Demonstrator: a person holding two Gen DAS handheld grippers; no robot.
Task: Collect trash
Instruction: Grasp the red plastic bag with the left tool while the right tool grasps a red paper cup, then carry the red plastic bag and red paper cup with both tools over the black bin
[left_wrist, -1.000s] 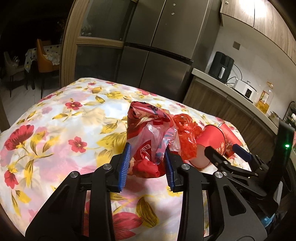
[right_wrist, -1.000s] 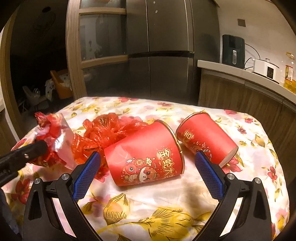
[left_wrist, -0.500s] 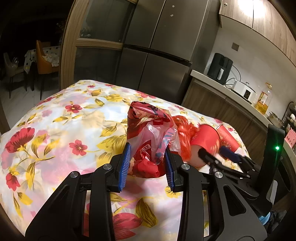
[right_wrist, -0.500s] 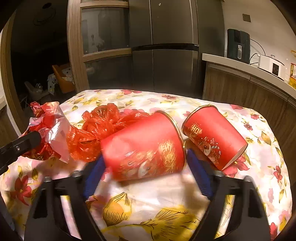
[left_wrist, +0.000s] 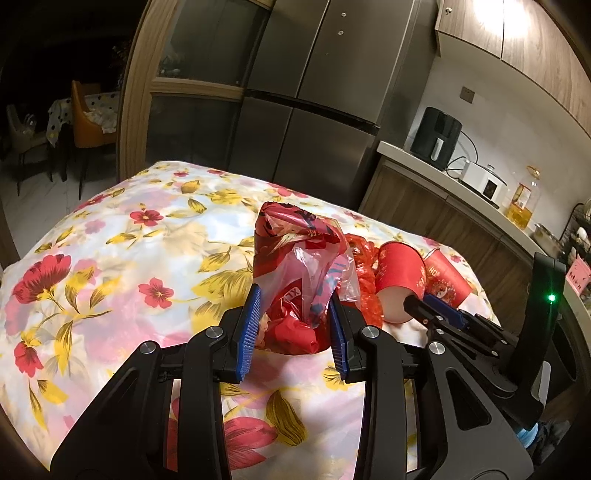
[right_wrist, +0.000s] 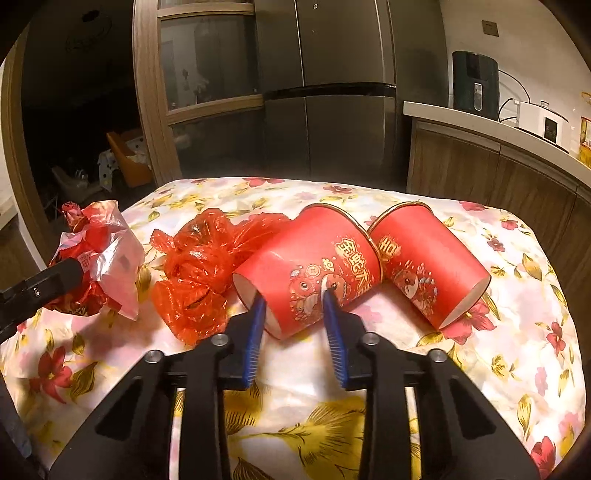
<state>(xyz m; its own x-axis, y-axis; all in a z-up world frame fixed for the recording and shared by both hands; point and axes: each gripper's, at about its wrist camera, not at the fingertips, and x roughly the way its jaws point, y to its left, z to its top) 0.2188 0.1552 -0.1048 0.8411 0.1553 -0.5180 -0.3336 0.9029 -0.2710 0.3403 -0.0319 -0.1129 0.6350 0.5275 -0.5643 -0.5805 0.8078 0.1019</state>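
Note:
My left gripper (left_wrist: 293, 326) is shut on a crumpled red and clear plastic bag (left_wrist: 299, 273), which also shows in the right wrist view (right_wrist: 98, 258). My right gripper (right_wrist: 293, 317) is shut on the near end of a red paper cup (right_wrist: 310, 258) lying on its side; the left wrist view shows that cup (left_wrist: 400, 277) with the right gripper (left_wrist: 424, 308) at its base. A second red cup (right_wrist: 424, 258) lies beside it on the right. Crumpled red cellophane (right_wrist: 199, 273) lies between bag and cups.
All lies on a table with a flowered cloth (right_wrist: 517, 350). Behind stand a steel fridge (right_wrist: 332, 92) and a counter (right_wrist: 498, 125) with appliances. A dark room with chairs (left_wrist: 88, 118) is at the far left.
My right gripper moved forward and closed from wide open onto the near cup, tilting it up. My left gripper keeps its hold on the bag.

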